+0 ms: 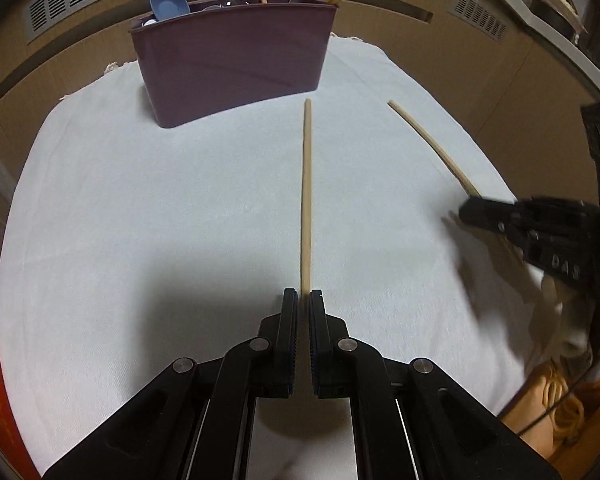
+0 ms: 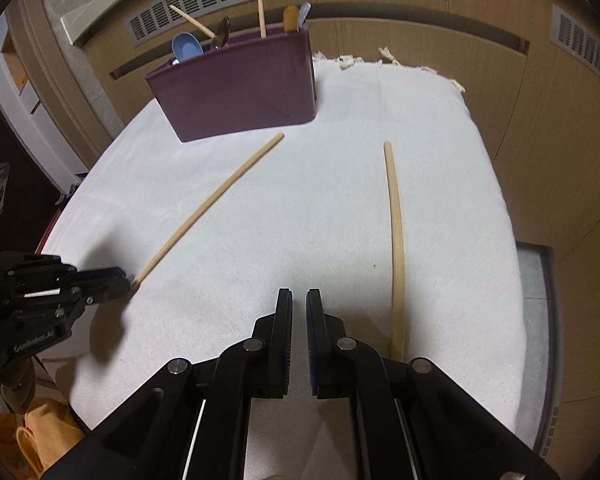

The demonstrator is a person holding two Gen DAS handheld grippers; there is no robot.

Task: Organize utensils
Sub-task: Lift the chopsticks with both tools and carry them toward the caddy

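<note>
Your left hand-held gripper (image 1: 304, 300) was pressed together on the near end of one wooden chopstick (image 1: 306, 196), which ran from the jaws toward the maroon utensil holder (image 1: 232, 68), its far tip stopping just short of the holder's front wall. Your right hand-held gripper (image 2: 299, 300) was also pressed together, with nothing between its jaws. The second chopstick (image 2: 396, 248) lay on the white-clothed counter (image 2: 300, 208), to the right of the holder and just beside that gripper, not in it. The holder already carried a blue spoon (image 1: 170, 2) and several other handles.

Judgement: both sticks looked light, stiff and smooth, so liable to roll or to swing about a pinch at the end. A hold nearer the middle would steady the free one for lifting into the holder.
</note>
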